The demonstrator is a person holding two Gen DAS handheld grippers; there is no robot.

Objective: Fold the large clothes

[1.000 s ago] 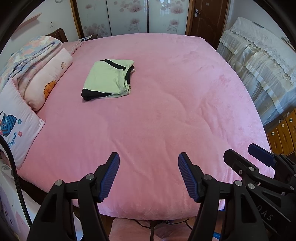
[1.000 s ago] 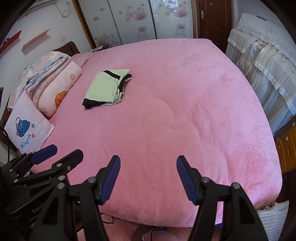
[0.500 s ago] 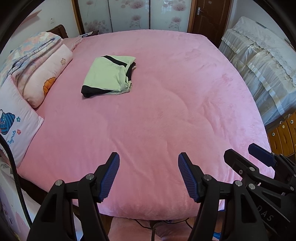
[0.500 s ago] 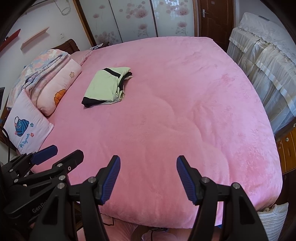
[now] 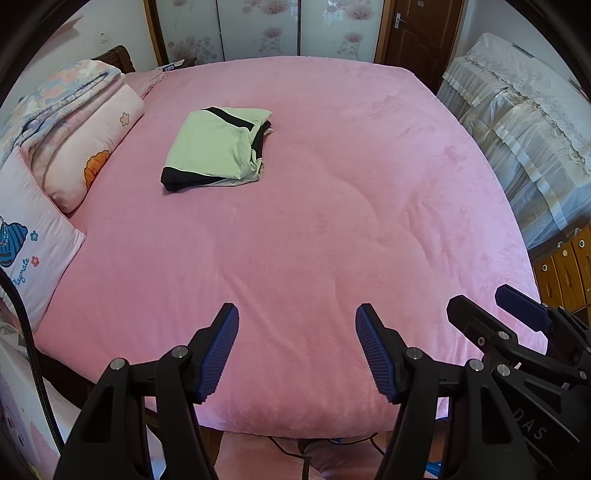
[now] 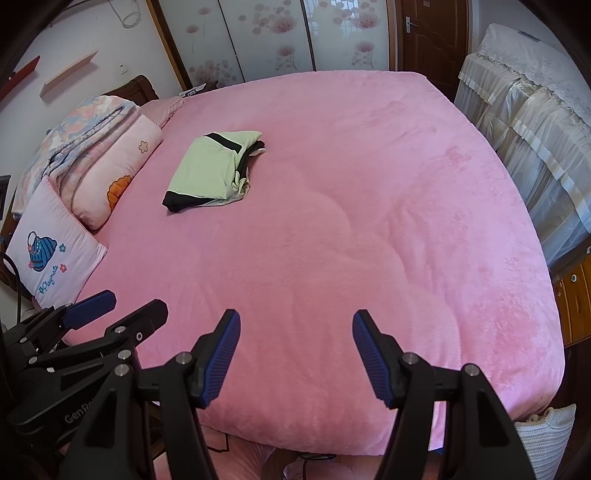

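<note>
Nothing has really shifted since a second ago; only the left view tipped slightly. Pink bed (image 5: 332, 221) fills both views, folded green shirt (image 5: 216, 147) at eleven o'clock near pillows (image 5: 85, 147). Left gripper (image 5: 297, 325) and right gripper (image 6: 295, 328) hang spread, empty.

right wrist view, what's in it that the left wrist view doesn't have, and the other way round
Only the right wrist view shows the wall shelves at upper left, the white knitted thing at the bed's near right corner, and the left claw at its lower left. Only the left wrist view shows the right claw at its lower right. Both share the pink bed cover, the folded green and black garment lying on it, the pillows on the left, the wardrobe doors and the covered furniture on the right. Both claws are open and empty.
</note>
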